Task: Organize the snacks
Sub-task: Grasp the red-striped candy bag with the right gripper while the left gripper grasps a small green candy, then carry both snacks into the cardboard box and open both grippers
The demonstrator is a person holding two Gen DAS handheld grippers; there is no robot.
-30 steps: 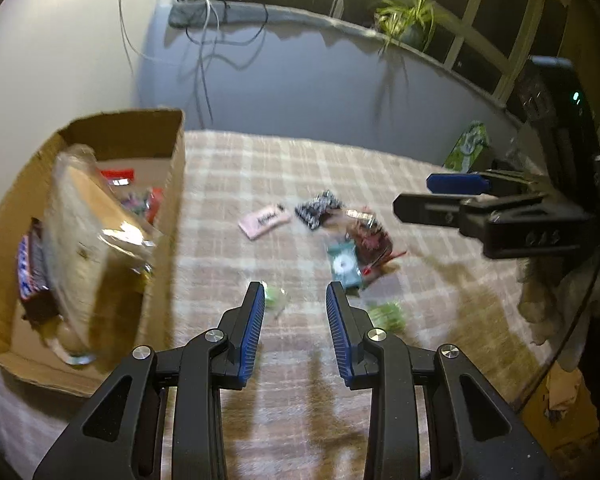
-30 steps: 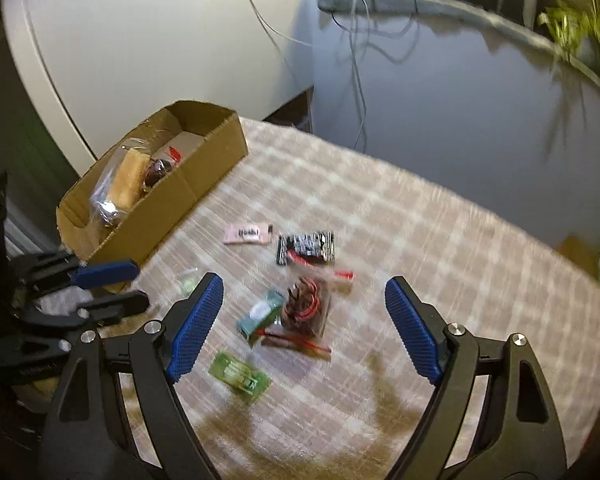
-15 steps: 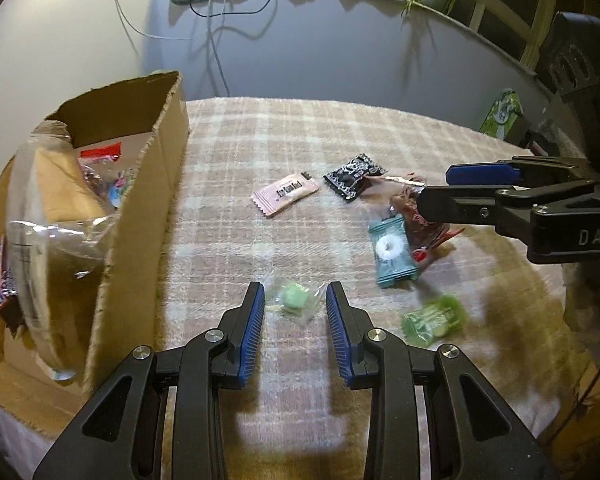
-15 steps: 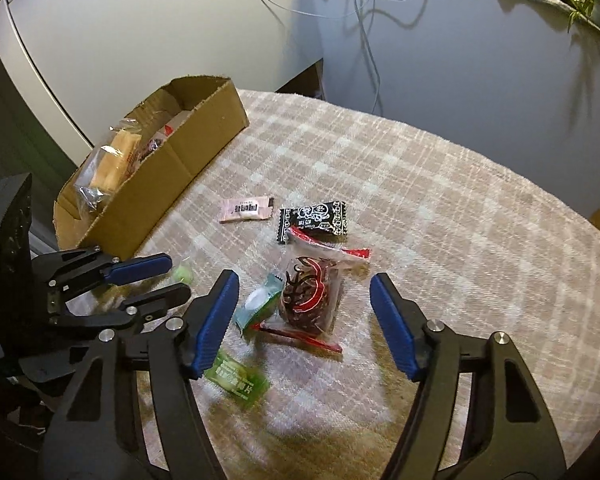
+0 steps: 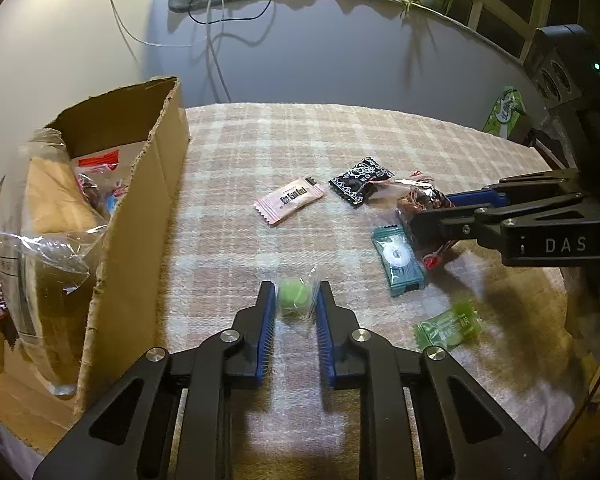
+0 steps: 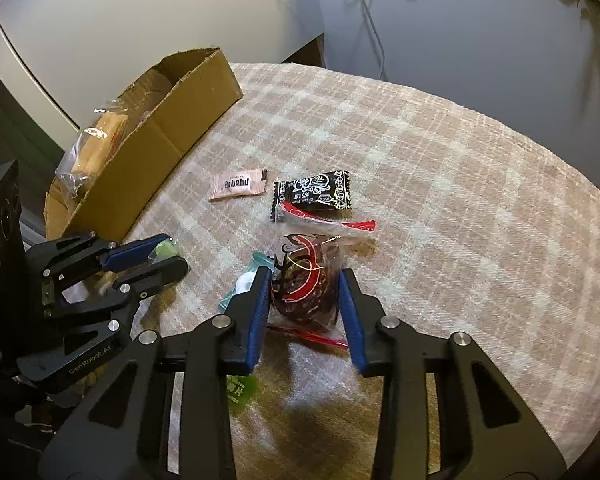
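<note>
Both grippers are mid-pick, jaws just closing. Left gripper point(image 5: 294, 304) sits low centre of the left wrist frame, narrowed onto the round green candy point(image 5: 294, 299); its pads look pressed against the clear wrapper, candy on the checked cloth point(image 5: 340, 136). Right gripper point(image 6: 305, 300), low centre of the right wrist frame, has drawn in around the clear bag of dark red-printed snacks point(image 6: 306, 276); the left pad touches the bag, the right pad sits at its edge, so firm contact can't be confirmed. To do the step well: finish both closes before lifting, since the wrapper film is slick and the bag will likely deform and slip. The teal ring-candy packet point(image 6: 242, 284) lies just beside the right gripper's left finger, partly under the bag, so the lift should go straight up to avoid dragging it. Drop target looks like the cardboard box point(image 5: 140, 184), left side of the left wrist frame, already holding bagged items; the left gripper is the nearer one. Not yet picked: pink packet point(image 5: 290, 199), black patterned packet point(image 5: 358, 185), green wrapped sweet point(image 5: 448, 325), all mid to right of that frame.
</note>
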